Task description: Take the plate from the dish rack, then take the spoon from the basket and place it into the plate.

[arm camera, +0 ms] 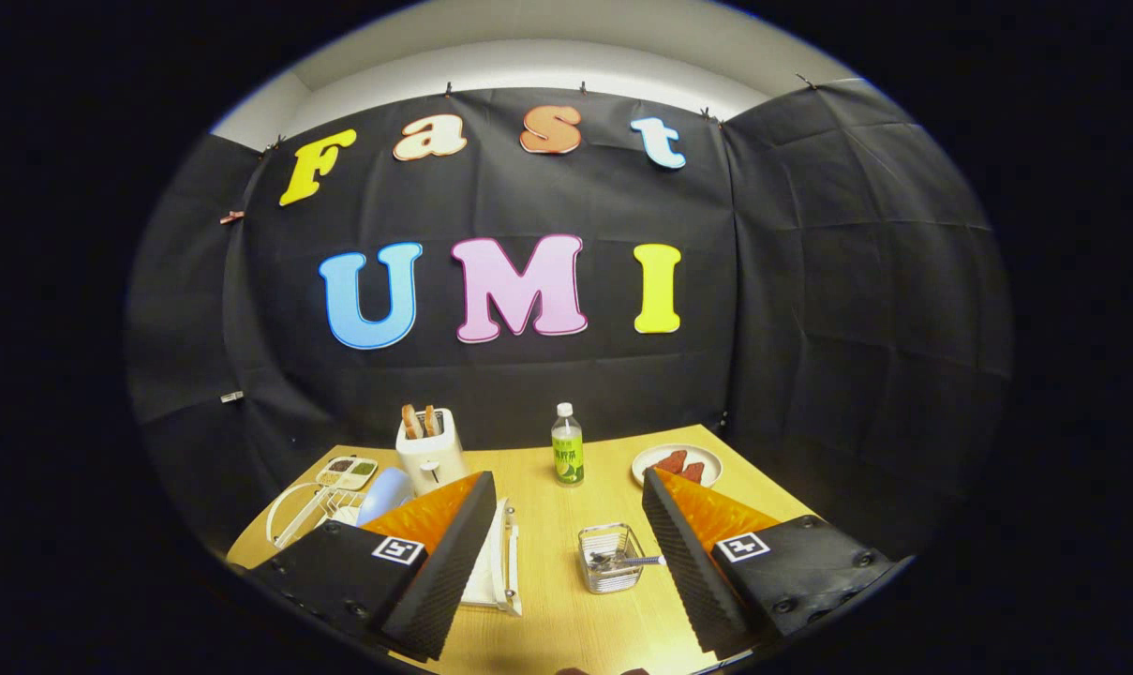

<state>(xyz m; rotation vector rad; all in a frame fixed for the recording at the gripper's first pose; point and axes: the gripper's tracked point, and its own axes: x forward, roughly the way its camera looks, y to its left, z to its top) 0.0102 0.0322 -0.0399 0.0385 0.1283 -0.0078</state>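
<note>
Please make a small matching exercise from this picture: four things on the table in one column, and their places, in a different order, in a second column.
Things:
1. toaster
2. bottle
3. basket
4. blue plate

Places:
A. standing in the white dish rack, beside the toaster
B. between the fingers of the open tool, with a spoon in it
C. near the back wall, with two bread slices sticking out of the top
D. beyond the basket, near the table's middle at the back

Pairs: 1-C, 2-D, 3-B, 4-A
</note>
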